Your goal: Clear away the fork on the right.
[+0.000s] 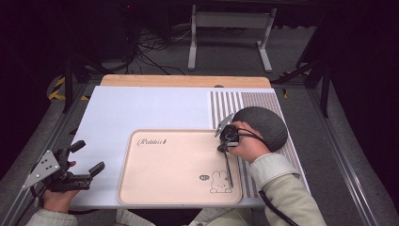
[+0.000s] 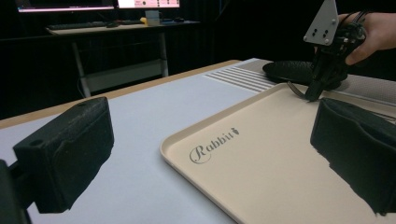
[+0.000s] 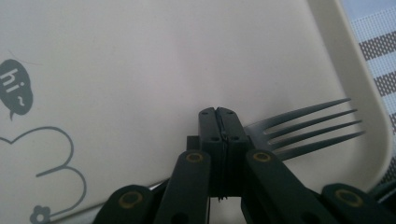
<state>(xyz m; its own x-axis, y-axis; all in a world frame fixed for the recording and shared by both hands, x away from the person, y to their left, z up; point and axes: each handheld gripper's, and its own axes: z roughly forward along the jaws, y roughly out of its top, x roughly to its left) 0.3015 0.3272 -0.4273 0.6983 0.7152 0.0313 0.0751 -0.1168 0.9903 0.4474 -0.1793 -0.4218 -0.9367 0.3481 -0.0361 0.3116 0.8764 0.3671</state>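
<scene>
Fork (image 3: 303, 130), dark and 4-tined, is pinched in the right gripper (image 3: 219, 126), whose jaws are pressed flat together on the handle just behind the tines. From above, the right gripper (image 1: 227, 137) sits over the tray's far right corner, and the fork (image 1: 228, 169) runs back along the right edge toward the person, beside the printed rabbit (image 1: 219, 181). In the right gripper view the tines reach toward the raised right rim of the tray (image 3: 369, 107); whether they touch the floor of it I cannot tell.

It looks thin, stiff and light, probably slick, so I would guess it could swivel in a narrow pinch. The flat of the handle near the neck looks like the surest place to hold it.

Further out, the beige tray (image 1: 179, 162) lies on the near right part of the white mat (image 1: 141, 108), and a dark round object (image 1: 263, 125), perhaps a bowl turned over, sits on the striped cloth (image 1: 235, 101) just behind the right hand (image 1: 247, 143). The left gripper (image 1: 82, 165) hangs off the mat's near left corner, jaws spread wide and empty.

Most of the fork's handle is hidden under the jaws in the right gripper view, and it is only a thin line from above.
</scene>
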